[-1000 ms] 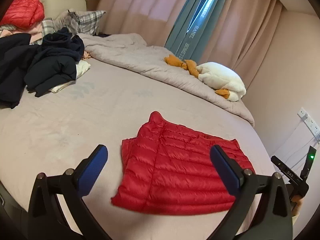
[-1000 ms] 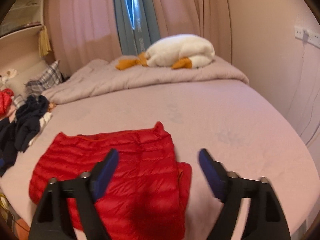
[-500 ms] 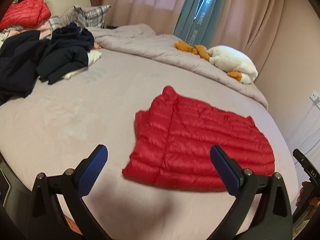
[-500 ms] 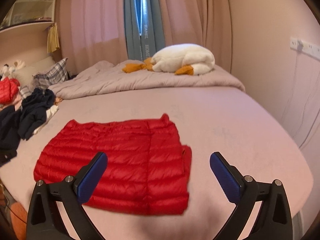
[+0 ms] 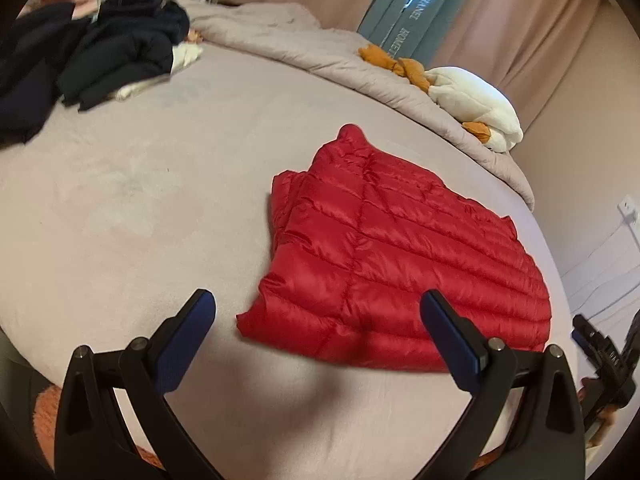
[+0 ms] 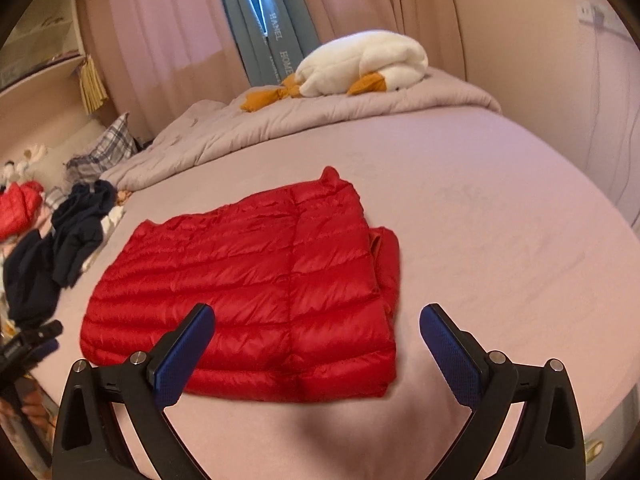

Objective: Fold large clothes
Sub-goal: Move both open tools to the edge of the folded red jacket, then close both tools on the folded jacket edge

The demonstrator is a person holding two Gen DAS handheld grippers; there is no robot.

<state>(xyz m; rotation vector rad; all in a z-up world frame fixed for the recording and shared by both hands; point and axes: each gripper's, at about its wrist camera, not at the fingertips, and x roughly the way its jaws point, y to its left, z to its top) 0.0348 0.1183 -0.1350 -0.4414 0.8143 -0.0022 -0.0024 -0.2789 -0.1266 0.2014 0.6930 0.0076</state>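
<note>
Your left gripper [image 5: 316, 324] and right gripper [image 6: 316, 326] hover spread wide, gripping nothing, above the folded red puffer jacket [image 5: 394, 256] [image 6: 256, 280]; bed [image 5: 132, 200] beneath.

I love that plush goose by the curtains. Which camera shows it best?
The right wrist view: the white plush goose lies large and whole on the folded duvet. In the left wrist view it sits smaller, distorted near the edge.

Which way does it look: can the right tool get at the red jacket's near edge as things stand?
Probably yes. The right tool is open and empty, and the red jacket lies flat just ahead with nothing between them.
</note>
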